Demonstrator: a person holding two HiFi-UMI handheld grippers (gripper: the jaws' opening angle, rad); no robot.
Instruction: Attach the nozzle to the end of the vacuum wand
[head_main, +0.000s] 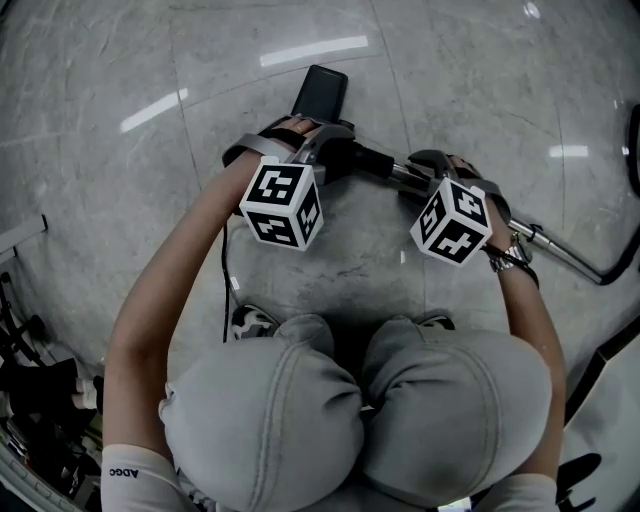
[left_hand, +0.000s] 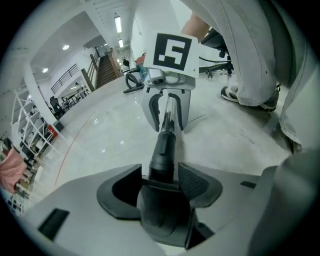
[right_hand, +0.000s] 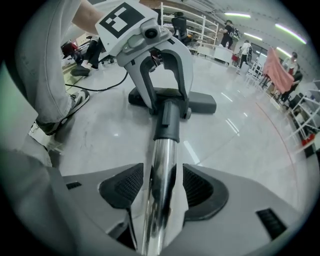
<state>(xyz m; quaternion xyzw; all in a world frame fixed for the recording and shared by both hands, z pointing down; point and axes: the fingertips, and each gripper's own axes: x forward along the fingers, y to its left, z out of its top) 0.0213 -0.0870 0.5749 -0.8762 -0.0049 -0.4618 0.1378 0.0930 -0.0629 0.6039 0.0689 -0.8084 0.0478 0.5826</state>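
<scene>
- While the nozzle (head_main: 320, 93) sits on the chrome wand's (right_hand: 161, 165) end, the left tongs (left_hand: 159, 185) stand open around its neck.
- Right tongs (right_hand: 159, 186) stand open around the wand.

Floor (head_main: 120, 80): shiny grey stone
Lights (left_hand: 118, 24): long, on the ceiling
Stairs (left_hand: 106, 70): far back
Shelves (right_hand: 200, 25): white, far off
</scene>
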